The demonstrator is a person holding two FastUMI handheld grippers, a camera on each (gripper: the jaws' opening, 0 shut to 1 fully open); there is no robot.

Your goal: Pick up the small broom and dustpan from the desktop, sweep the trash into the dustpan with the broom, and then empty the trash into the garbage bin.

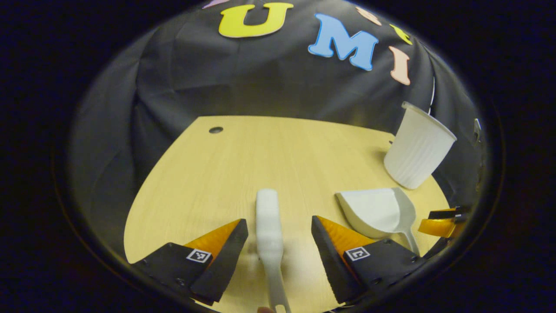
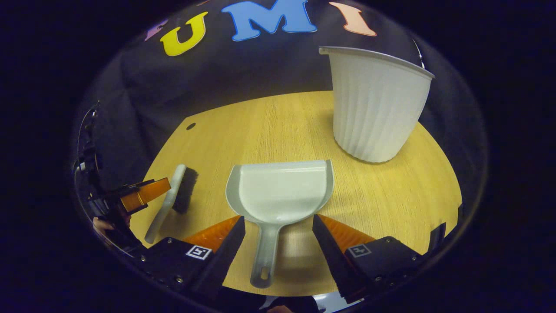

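Observation:
A small white broom (image 1: pixel 269 226) lies on the wooden table (image 1: pixel 217 174), its handle running back between the fingers of my left gripper (image 1: pixel 279 222). That gripper is open, with gaps on both sides of the broom. In the right gripper view the broom (image 2: pixel 173 200) rests on its side with dark bristles facing the white dustpan (image 2: pixel 282 187). The dustpan's handle (image 2: pixel 265 252) points back between the fingers of my right gripper (image 2: pixel 278 218), which is open and not touching it. The dustpan (image 1: pixel 378 211) sits right of the broom.
A white ribbed garbage bin (image 2: pixel 375 104) stands upright on the table behind the dustpan, to the right; it is also the bin (image 1: pixel 417 148) near the far right edge. A small round hole (image 1: pixel 216 129) marks the table's far left corner.

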